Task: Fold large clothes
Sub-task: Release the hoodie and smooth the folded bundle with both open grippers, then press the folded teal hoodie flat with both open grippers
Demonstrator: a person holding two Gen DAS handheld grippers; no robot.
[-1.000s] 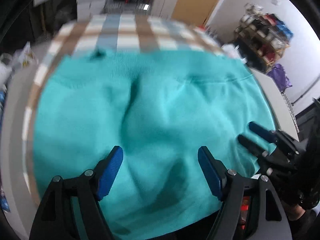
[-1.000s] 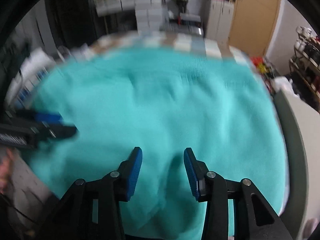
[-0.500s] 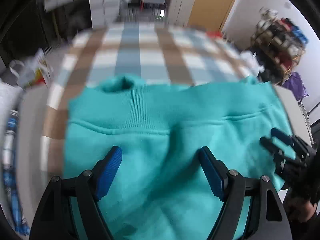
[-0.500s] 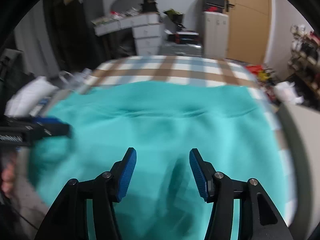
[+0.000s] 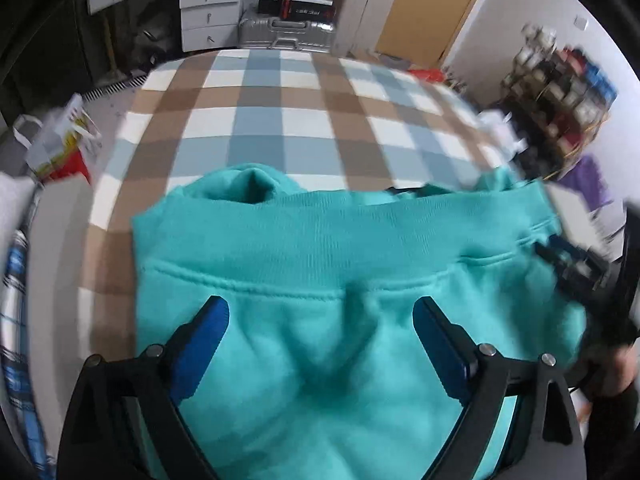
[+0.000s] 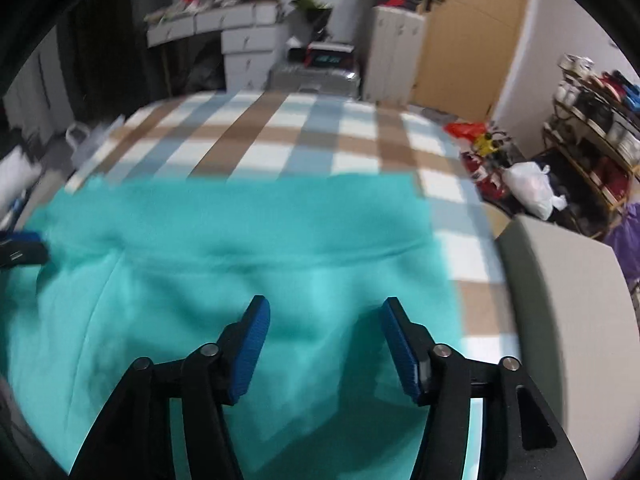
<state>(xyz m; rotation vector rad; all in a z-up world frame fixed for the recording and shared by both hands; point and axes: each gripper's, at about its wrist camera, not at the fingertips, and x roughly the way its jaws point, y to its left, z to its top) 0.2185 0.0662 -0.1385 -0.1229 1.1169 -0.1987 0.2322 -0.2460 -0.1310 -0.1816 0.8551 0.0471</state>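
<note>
Covering a checked bedspread (image 5: 256, 120), teal sweatshirt (image 5: 320, 248) lies under both released, just-widening claws (image 5: 320, 320) (image 6: 324, 320).

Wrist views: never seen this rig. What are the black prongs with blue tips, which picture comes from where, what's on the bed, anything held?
There is no robot here. A person carries a hand-held two-finger gripper in each hand, and each gripper has a fisheye camera looking forward along its fingers.

The left wrist view shows the left gripper from behind; the black prongs are its fingers and the blue parts are the pads. The right wrist view shows the right gripper the same way. Each also catches the other gripper at its picture's edge.

On the surface lies a checked cover in brown, blue and white. A teal sweatshirt is spread on it, ribbed hem band facing away.

Both grippers' jaws have just been opening. Both stand open above the fabric, and nothing is held.
</note>
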